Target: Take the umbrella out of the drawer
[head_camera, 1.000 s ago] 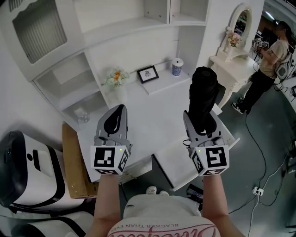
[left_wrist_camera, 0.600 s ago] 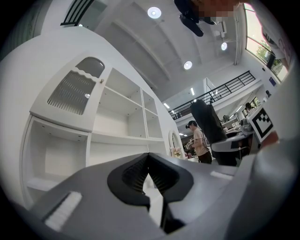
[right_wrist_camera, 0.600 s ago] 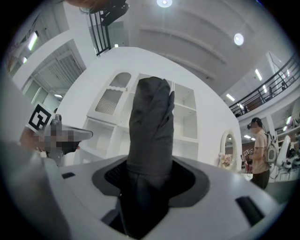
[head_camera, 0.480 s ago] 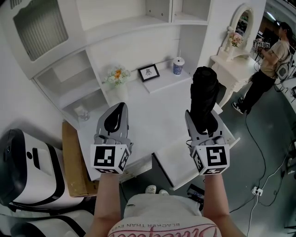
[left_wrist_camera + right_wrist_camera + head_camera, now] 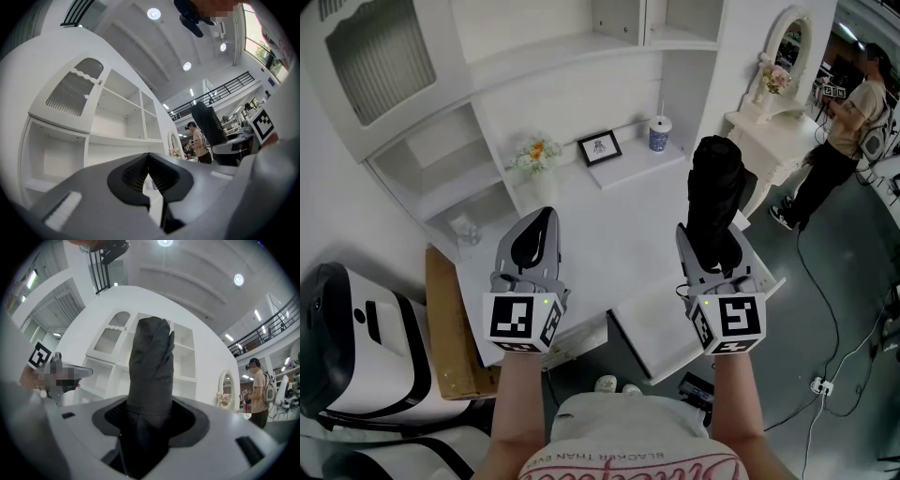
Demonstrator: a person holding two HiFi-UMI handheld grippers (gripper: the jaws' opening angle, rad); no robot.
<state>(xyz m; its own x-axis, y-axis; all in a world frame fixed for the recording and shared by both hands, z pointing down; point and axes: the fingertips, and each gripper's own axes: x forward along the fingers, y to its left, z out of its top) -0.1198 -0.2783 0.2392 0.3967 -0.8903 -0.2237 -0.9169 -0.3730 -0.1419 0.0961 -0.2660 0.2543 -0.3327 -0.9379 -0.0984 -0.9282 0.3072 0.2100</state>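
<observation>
Umbrella (image 5: pixel 713 202), folded into a black matte fabric sleeve with soft creases, stands upright at 3 o'clock in the head view, above the open drawer. The right tool (image 5: pixel 150 408) grasps its lower part, jaws spread wide around the bundle. The handle end is hidden inside the tool's grey body. The left tool (image 5: pixel 149 161), at 9 o'clock, is clenched on nothing, its ribbed dark pads meeting at the tips. At 5 o'clock the flat white drawer (image 5: pixel 661 336) juts out from the smooth white bench (image 5: pixel 609 220), its inside partly blocked by the right tool's marker cube.
</observation>
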